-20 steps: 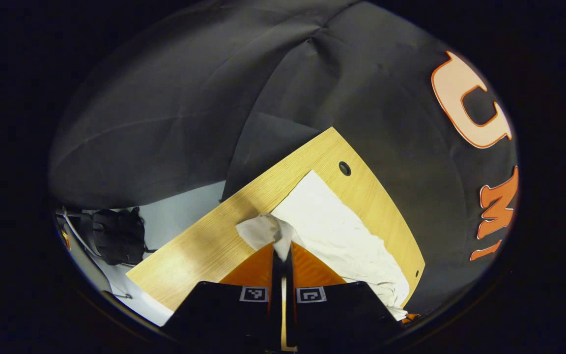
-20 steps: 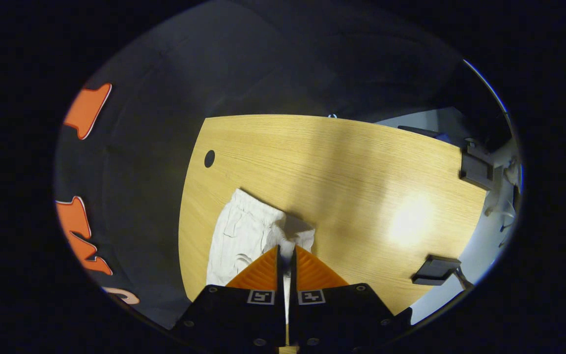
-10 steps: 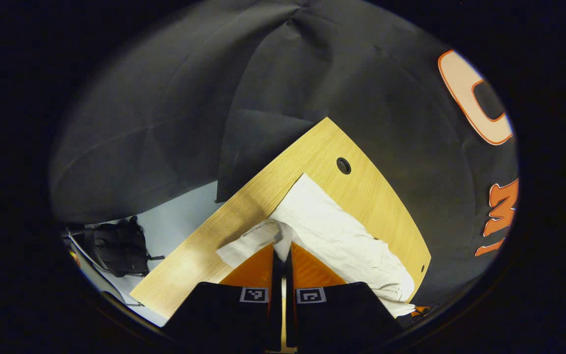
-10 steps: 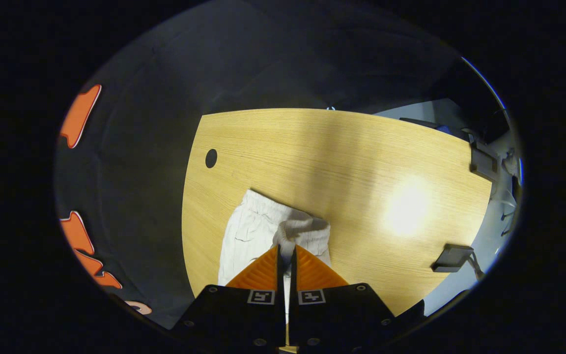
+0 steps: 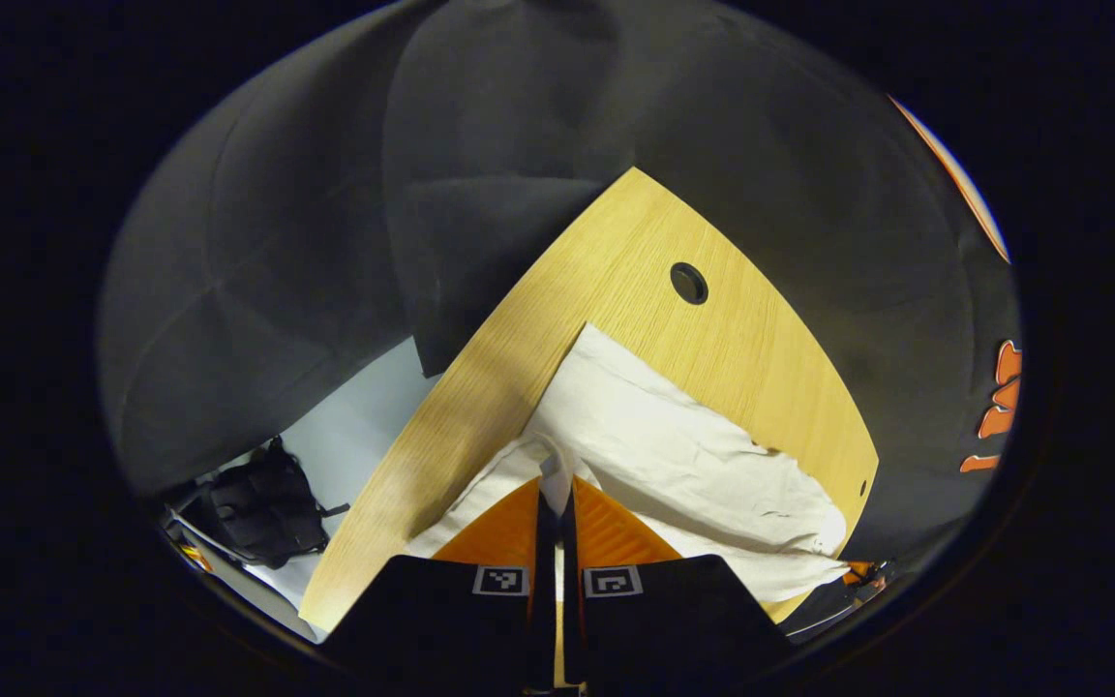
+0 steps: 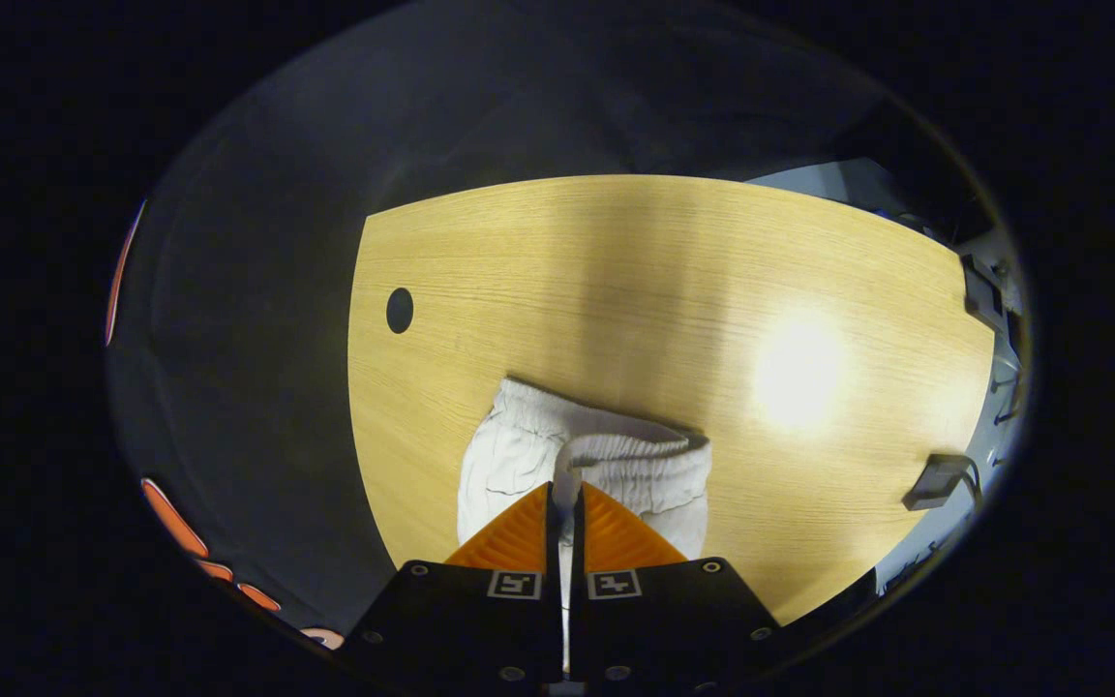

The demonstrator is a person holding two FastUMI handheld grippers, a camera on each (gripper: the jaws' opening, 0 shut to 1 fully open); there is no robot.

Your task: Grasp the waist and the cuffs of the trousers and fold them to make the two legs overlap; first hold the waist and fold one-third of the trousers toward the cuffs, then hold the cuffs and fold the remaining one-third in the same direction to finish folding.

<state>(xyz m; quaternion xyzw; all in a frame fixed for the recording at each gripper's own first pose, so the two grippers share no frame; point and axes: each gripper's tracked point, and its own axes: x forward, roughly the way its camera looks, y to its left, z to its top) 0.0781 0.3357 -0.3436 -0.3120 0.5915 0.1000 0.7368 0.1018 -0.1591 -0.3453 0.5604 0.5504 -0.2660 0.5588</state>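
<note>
Two grippers each pinch the white trousers point(image 5: 683, 455), and we see both pairs of fingers drawn close together with cloth caught between them. In the left gripper view, the left gripper point(image 5: 556, 489) nips a cuff end, raised in a small peak above the worktop point(image 5: 741, 348). The legs stretch away toward the rounded corner near the round hole point(image 5: 688, 283); a floor with a dark bag point(image 5: 262, 503) lies beyond the worktop's long edge. In the right gripper view, the right gripper point(image 6: 565, 489) grips the gathered elastic waist point(image 6: 630, 450), lifted and curled over the cloth beneath. Here the trousers point(image 6: 509, 460) lie near the worktop's point(image 6: 616, 271) near edge, toward the end with the hole point(image 6: 400, 310).
</note>
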